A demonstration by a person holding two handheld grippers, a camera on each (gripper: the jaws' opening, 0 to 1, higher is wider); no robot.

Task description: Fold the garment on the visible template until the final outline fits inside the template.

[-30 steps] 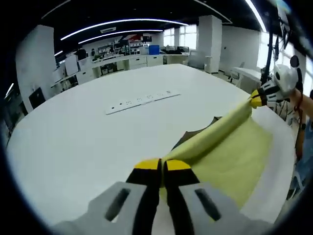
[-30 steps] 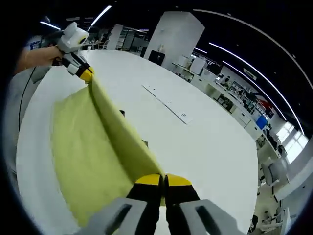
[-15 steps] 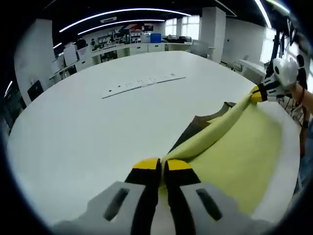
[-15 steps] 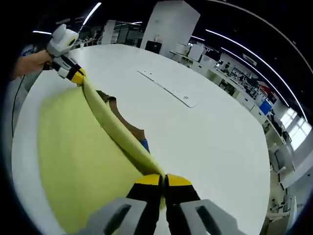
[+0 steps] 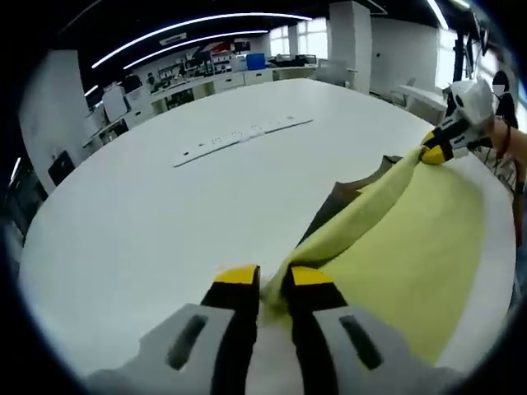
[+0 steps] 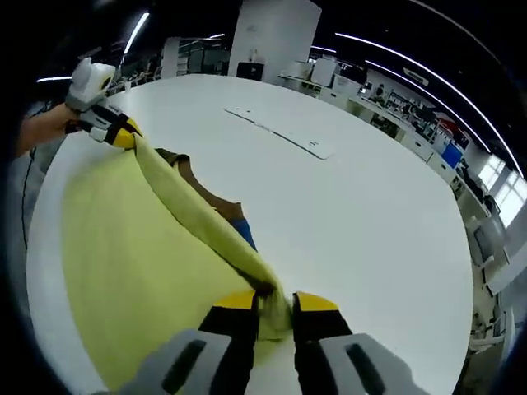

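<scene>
On the white table [image 5: 148, 206], yellow garment [image 5: 412, 247] stretched between left gripper [image 5: 269, 284] and right gripper [image 6: 274, 306], jaws slightly parted around its edge, blue patch [image 6: 241, 230] in right gripper view.

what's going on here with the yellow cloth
A person with a gripper in each hand is folding a yellow garment on a white table. The left gripper and the right gripper each have its folded edge between slightly parted jaws. Brown fabric shows beyond the fold.
</scene>
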